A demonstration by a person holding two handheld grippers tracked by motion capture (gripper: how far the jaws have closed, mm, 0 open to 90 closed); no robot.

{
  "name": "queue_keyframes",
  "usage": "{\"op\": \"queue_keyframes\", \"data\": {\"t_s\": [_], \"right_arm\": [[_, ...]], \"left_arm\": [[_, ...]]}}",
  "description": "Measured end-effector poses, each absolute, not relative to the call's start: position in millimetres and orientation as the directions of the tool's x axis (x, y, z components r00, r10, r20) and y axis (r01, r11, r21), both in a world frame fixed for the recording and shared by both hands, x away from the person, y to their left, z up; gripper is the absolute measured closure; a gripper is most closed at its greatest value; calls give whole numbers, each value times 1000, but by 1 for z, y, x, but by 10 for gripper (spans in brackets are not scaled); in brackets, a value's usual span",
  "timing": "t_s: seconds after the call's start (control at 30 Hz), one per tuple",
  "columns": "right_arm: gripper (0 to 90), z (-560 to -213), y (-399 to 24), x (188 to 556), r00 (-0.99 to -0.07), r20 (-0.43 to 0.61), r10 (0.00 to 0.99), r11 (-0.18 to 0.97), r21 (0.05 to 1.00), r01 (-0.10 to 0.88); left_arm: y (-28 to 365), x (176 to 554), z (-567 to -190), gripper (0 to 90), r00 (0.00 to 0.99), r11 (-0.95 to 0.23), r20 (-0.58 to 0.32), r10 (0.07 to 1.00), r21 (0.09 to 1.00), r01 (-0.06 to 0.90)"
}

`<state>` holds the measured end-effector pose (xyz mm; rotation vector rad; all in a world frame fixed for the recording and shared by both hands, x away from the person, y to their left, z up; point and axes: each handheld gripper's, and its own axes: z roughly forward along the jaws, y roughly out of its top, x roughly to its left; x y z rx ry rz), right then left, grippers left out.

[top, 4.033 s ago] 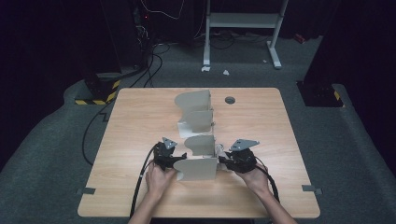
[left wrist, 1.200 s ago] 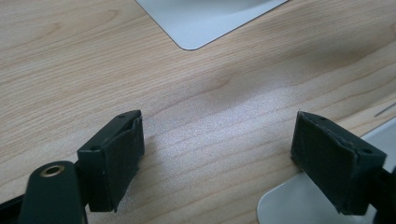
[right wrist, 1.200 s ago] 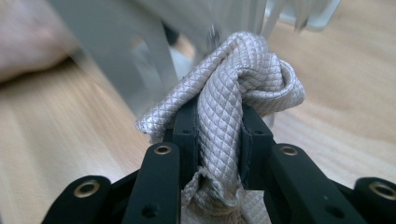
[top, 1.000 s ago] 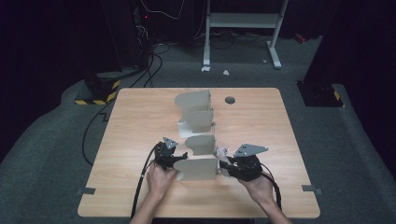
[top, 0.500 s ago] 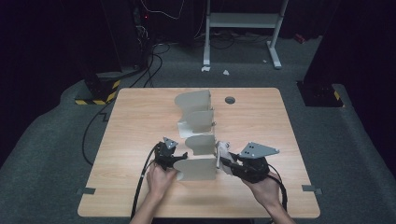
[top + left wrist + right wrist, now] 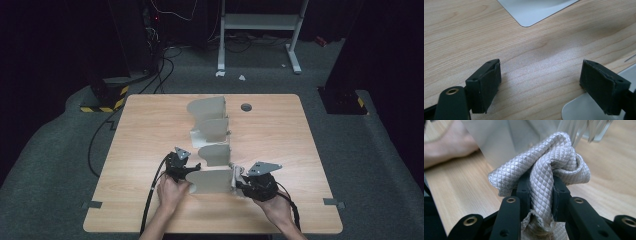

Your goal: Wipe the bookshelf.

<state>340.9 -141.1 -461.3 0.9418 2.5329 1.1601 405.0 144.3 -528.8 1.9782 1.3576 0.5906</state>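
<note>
Here you are working at the near edge of the wooden worktop [image 6: 280, 130], with a row of grey curved metal panels [image 6: 210, 120] standing upright down its middle. Your right tool [image 6: 236, 176] is clamping a bunched quilted grey cloth [image 6: 549, 170] between its jaws; in the right gripper view the fabric is bulging out above the pads and hanging below them, pinched tight. In the high view the cloth [image 6: 235, 172] is sitting just at the right end of the nearest panel [image 6: 210, 181], close against it; whether it is actually touching the metal is hard to tell. Your right hand [image 6: 272, 205] is gripping the tool body from behind, and its cable is trailing toward the worktop's front edge.

Your left tool [image 6: 192, 167] is resting at the left end of that same nearest panel, with your left hand [image 6: 170, 192] wrapped around it. In the left gripper view its jaws are standing wide apart with bare wood between them, holding nothing. The right-hand pad [image 6: 601, 85] is sitting over a rounded grey metal corner [image 6: 579, 110], and another grey plate corner [image 6: 534, 10] is lying farther ahead.
</note>
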Motion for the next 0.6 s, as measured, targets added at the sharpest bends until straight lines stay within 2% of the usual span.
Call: {"op": "queue_keyframes", "data": {"t_s": [0.4, 0.6], "right_arm": [[733, -500, -133, 357, -764, 126, 633, 518, 664, 539], [732, -501, -132, 365, -758, 136, 638, 506, 667, 546]], "left_arm": [[144, 405, -529, 178, 361, -245, -1, 933, 732, 635], [144, 405, -529, 183, 361, -245, -1, 933, 733, 634]]}}
